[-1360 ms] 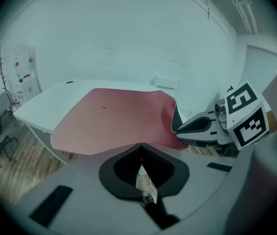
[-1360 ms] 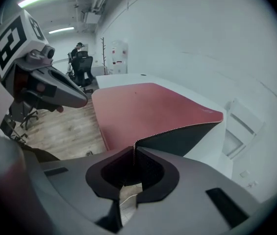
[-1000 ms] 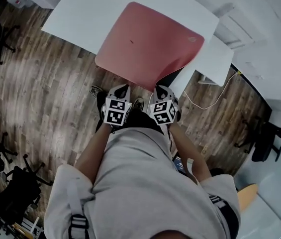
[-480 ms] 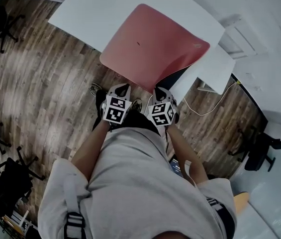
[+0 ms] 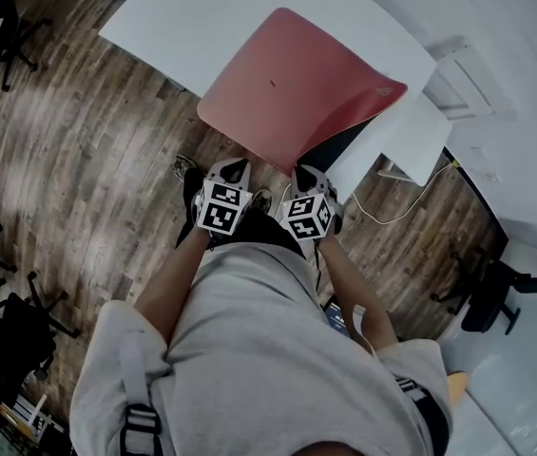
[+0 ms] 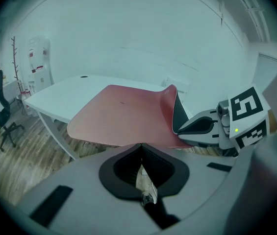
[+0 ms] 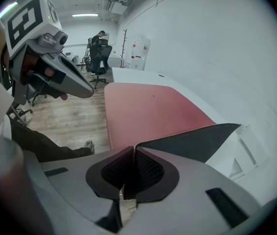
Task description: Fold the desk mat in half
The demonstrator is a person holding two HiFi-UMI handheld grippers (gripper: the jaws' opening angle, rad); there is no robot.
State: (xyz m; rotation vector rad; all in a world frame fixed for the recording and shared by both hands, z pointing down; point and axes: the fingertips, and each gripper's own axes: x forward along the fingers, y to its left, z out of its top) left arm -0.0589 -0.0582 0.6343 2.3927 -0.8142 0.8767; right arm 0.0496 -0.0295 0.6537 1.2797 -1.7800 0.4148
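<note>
Tally: one mat, two tongs, one surface.

One red mat [image 5: 297, 88] lies on one white surface [image 5: 201, 17]. There are two tongs, left tongs [image 5: 234, 166] and right tongs [image 5: 308, 172], with two marker cubes, one on each. Around the wood floor stand at least four black chairs [image 5: 491, 297]. Also one white cable [image 5: 392, 212], one coat stand [image 6: 15, 58], and two people: the wearer [image 5: 249, 350] and one far off [image 7: 99, 38].

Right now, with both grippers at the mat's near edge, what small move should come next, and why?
Probably lift both and carry that edge toward the far side. The left gripper and right gripper are each shut on the near edge of the desk mat; its right corner curls up, showing the black underside, while most of it lies flat on the desk.
</note>
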